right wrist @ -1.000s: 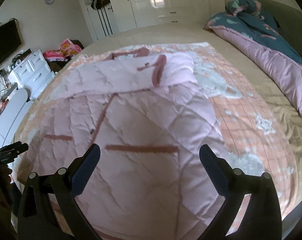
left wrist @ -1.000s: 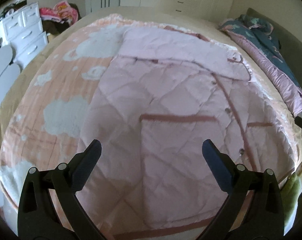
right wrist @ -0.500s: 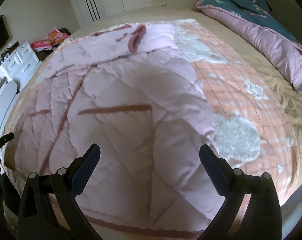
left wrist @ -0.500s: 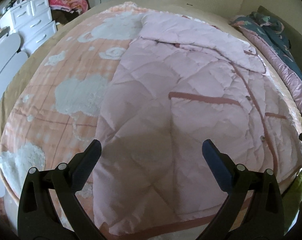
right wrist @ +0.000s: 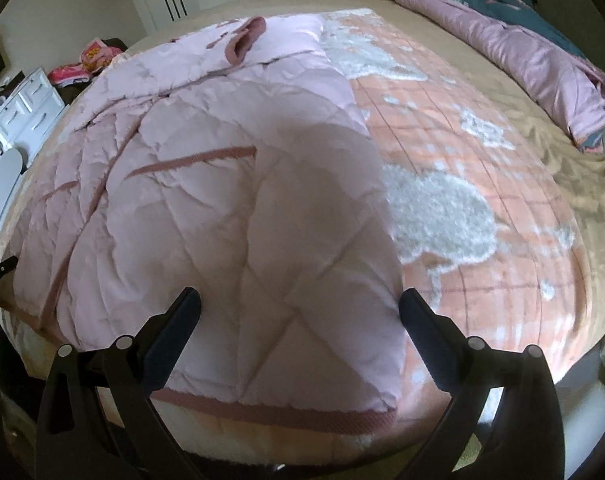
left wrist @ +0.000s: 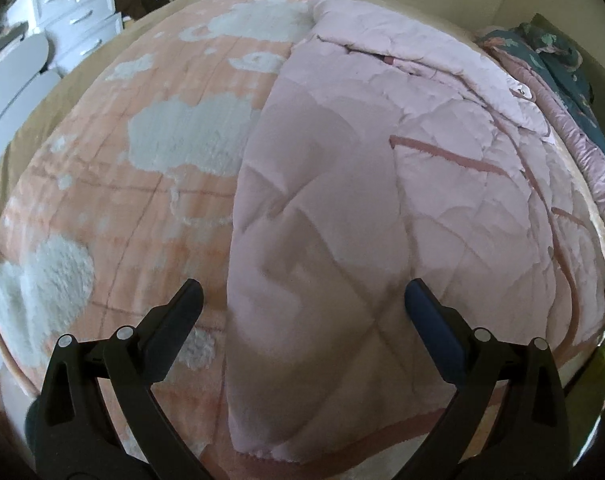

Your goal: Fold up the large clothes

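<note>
Pink quilted coat (left wrist: 382, 208), spread flat on blanket (left wrist: 150, 168), sleeves folded in for folding. Left gripper (left wrist: 302, 300) and right gripper (right wrist: 300, 300): both spread wide, empty, poised over hem corners, likely to grasp.

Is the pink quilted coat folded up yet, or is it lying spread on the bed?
Mostly spread: the pink quilted coat lies flat across the blanket, with only its far top part, sleeve included, folded over the body. Neither gripper holds it.

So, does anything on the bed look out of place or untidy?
Mostly no. The pink quilted coat lies flat on the peach blanket. Only the teal and pink duvet is bunched at the far side. Both grippers are open above the hem.
</note>
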`<state>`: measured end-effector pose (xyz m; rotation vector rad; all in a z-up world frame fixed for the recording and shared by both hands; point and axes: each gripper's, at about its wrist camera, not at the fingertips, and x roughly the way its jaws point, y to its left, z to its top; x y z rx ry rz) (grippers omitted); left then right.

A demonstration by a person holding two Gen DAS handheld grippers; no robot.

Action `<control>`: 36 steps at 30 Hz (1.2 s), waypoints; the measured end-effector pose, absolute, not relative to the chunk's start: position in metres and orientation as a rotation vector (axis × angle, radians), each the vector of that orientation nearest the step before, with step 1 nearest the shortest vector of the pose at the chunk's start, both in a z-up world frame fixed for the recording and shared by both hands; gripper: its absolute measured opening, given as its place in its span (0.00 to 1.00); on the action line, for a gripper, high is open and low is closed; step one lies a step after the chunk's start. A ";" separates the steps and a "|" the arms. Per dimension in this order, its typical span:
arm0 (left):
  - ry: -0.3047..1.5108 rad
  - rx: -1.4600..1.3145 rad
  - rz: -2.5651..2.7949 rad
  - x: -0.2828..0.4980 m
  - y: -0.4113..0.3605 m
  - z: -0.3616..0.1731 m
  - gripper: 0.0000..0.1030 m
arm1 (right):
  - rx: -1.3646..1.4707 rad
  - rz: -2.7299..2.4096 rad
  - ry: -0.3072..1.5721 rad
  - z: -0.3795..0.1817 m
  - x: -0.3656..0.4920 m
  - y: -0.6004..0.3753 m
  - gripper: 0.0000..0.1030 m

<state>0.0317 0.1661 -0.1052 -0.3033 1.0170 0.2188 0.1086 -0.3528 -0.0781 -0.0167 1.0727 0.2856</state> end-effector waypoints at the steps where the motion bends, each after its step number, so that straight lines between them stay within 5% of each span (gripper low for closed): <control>1: 1.017 -0.311 0.216 0.030 0.167 -0.106 0.92 | -0.005 0.286 1.081 -0.080 0.108 -0.355 0.96; 18: 1.037 -0.370 0.155 0.008 0.162 -0.112 0.92 | 0.158 0.336 1.143 -0.105 0.088 -0.379 0.95; 27: 1.040 -0.380 0.160 0.010 0.159 -0.114 0.92 | 0.205 0.411 1.124 -0.096 0.082 -0.379 0.56; 30: 1.036 -0.392 0.147 0.009 0.158 -0.114 0.92 | 0.293 0.470 1.099 -0.091 0.081 -0.384 0.33; 36: 1.033 -0.406 0.083 0.011 0.143 -0.109 0.87 | 0.288 0.489 1.093 -0.087 0.086 -0.377 0.34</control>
